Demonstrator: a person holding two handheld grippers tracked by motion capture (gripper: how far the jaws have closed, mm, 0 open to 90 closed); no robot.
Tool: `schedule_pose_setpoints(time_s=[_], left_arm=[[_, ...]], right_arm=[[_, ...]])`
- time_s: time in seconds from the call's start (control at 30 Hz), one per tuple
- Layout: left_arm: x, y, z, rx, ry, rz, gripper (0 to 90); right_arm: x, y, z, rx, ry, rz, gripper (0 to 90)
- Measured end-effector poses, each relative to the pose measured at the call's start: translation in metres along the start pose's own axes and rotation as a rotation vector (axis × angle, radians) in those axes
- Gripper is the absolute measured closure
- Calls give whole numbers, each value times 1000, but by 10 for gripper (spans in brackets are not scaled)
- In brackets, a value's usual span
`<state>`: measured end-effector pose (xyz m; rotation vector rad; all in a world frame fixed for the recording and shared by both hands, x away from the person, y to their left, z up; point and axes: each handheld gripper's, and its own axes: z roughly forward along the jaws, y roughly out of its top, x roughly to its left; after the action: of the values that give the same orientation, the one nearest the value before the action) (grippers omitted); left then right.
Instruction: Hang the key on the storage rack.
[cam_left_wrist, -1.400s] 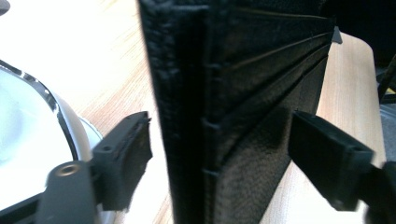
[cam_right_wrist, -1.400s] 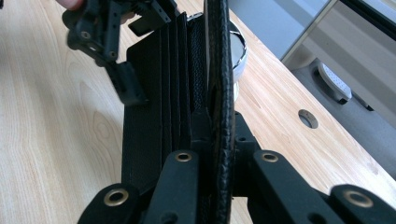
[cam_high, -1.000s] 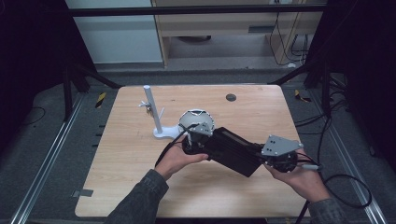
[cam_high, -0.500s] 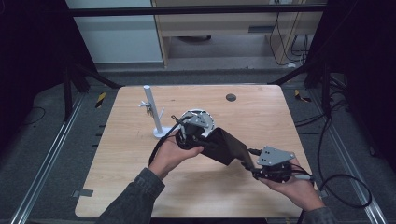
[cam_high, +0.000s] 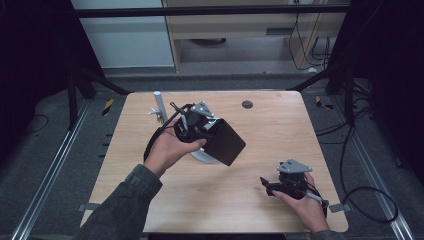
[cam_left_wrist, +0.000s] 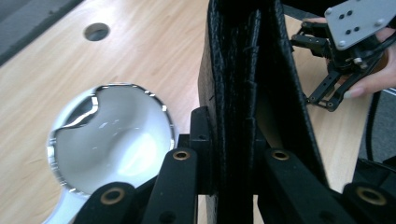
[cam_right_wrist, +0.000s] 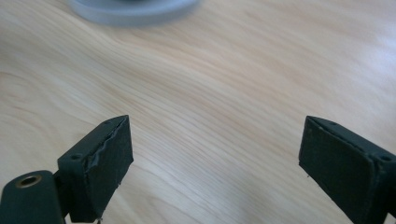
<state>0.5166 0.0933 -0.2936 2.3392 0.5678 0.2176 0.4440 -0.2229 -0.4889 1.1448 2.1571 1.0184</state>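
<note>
A black leather case (cam_high: 226, 143) hangs tilted above the table, and my left gripper (cam_high: 194, 125) is shut on its upper end. In the left gripper view both jaws clamp the case's (cam_left_wrist: 243, 70) folded edge, and my left gripper (cam_left_wrist: 233, 140) holds it upright. My right gripper (cam_high: 269, 186) sits low over the wood at the front right, apart from the case. Its jaws have just been opening and now stand wide with only bare wood between them, as the right gripper view shows (cam_right_wrist: 215, 154). My right gripper (cam_left_wrist: 327, 86) also appears behind the case.
A white stand with a thin post (cam_high: 159, 106) rises at the back left. Its glossy round base (cam_left_wrist: 112, 140) lies under the case. A small round hole (cam_high: 247, 104) sits in the far table (cam_high: 150, 200). Cables trail off the right edge.
The right gripper let go of the case, opened, and sank toward the table's front right. The left hand lifted the case up and back toward the stand.
</note>
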Motion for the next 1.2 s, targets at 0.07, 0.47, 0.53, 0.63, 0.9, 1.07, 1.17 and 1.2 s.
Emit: schedule_pose_setpoints(time_s=[0.07, 0.47, 0.53, 0.63, 0.9, 1.07, 1.17, 1.2], left_arm=[[3, 3, -6, 0, 14, 0, 804], [9, 20, -22, -3, 64, 6, 804], [11, 21, -23, -3, 69, 7, 804], [14, 22, -27, -23, 78, -6, 804], [21, 28, -30, -25, 98, 0, 804], [27, 26, -29, -12, 111, -2, 804], [31, 24, -31, -10, 113, -10, 804], [34, 23, -31, -8, 113, -15, 804]], right_arm=[[-5, -4, 3, 35, -32, 43, 86], [-12, -13, 19, 117, -88, 96, 59], [-14, -13, 20, 116, -73, 118, 59], [-15, -14, 21, 111, -67, 138, 58], [-15, -15, 21, 108, -70, 143, 56], [-15, -16, 20, 105, -71, 139, 56], [-14, -16, 20, 106, -72, 143, 56], [-14, -16, 20, 106, -72, 143, 56]])
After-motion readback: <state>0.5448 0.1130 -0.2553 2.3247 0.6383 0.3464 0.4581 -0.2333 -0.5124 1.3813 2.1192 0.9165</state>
